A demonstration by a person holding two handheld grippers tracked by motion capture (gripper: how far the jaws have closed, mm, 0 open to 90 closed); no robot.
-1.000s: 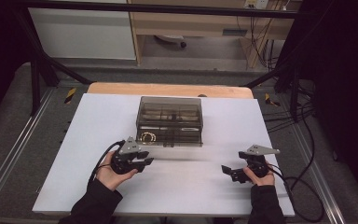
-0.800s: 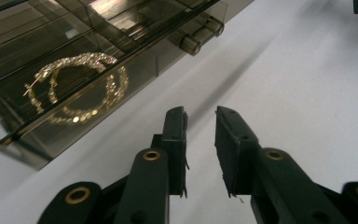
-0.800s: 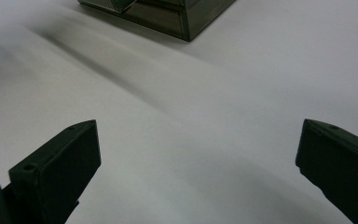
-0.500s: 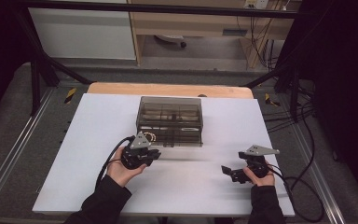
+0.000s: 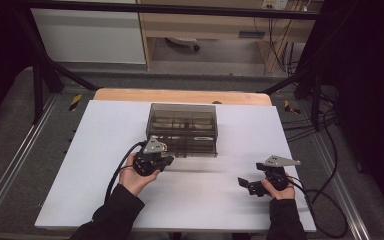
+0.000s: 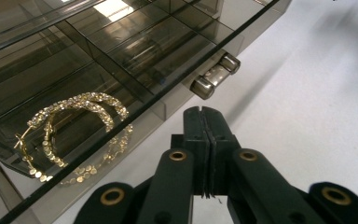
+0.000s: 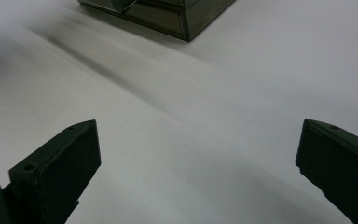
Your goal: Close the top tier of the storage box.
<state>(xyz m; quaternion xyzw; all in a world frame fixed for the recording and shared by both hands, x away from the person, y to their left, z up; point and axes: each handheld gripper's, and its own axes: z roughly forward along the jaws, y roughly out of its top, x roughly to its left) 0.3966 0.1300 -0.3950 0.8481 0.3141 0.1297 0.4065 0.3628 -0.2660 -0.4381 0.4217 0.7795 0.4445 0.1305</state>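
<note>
A smoky see-through box (image 5: 182, 125) with inner compartments stands mid-table. In the left gripper view its silver bar handle (image 6: 215, 75) sits on the front wall, and gold jewelled hoop earrings (image 6: 74, 126) lie in a front compartment behind the tinted wall. My left gripper (image 5: 164, 159) is at the box's front left. Its jaws have just been closing and its tips (image 6: 204, 114) now stand pressed together with nothing between them, just short of the handle. My right gripper (image 5: 243, 183) rests on the table to the right, and its jaws (image 7: 198, 144) stand wide open over bare surface.
The white table top (image 5: 105, 175) ends in a wooden strip (image 5: 180, 96) at the far side. Metal rails run along both sides, and black cables (image 5: 330, 200) trail off at the right. A corner of the box (image 7: 182, 18) lies ahead of the right gripper.
The left hand has moved right and forward to the box's front, and its jaws have gone from apart to shut. The right hand has stayed put.
</note>
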